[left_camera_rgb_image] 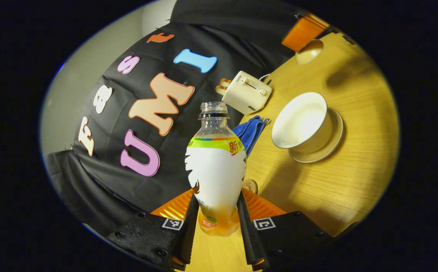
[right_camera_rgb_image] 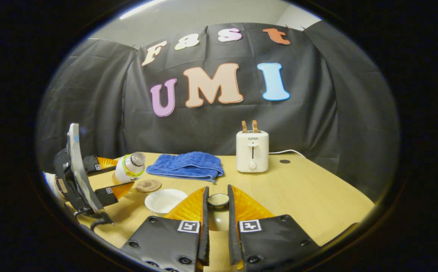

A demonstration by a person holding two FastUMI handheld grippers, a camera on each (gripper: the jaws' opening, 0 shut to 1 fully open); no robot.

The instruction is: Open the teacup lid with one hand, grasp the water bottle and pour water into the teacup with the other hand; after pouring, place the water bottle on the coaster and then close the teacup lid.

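While the left gripper (left_camera_rgb_image: 219, 223) clamped the uncapped water bottle (left_camera_rgb_image: 215, 166) low on its body, tilted toward the open teacup (left_camera_rgb_image: 302, 122), the right gripper (right_camera_rgb_image: 217, 204) pinched the lid (right_camera_rgb_image: 218, 200) by its knob; the thin bottle likely flexes and slips, so grip mid-label; the porcelain looked fragile; the toaster (right_camera_rgb_image: 252, 151) read "SUPOR".

Coaster (left_camera_rgb_image: 250, 186) largely hidden behind the water bottle (left_camera_rgb_image: 216, 166). Teacup lid (right_camera_rgb_image: 218, 200), between the right gripper's (right_camera_rgb_image: 216, 211) fingers, partly concealed. Left gripper (right_camera_rgb_image: 118, 177) body cut by the right gripper view's edge.
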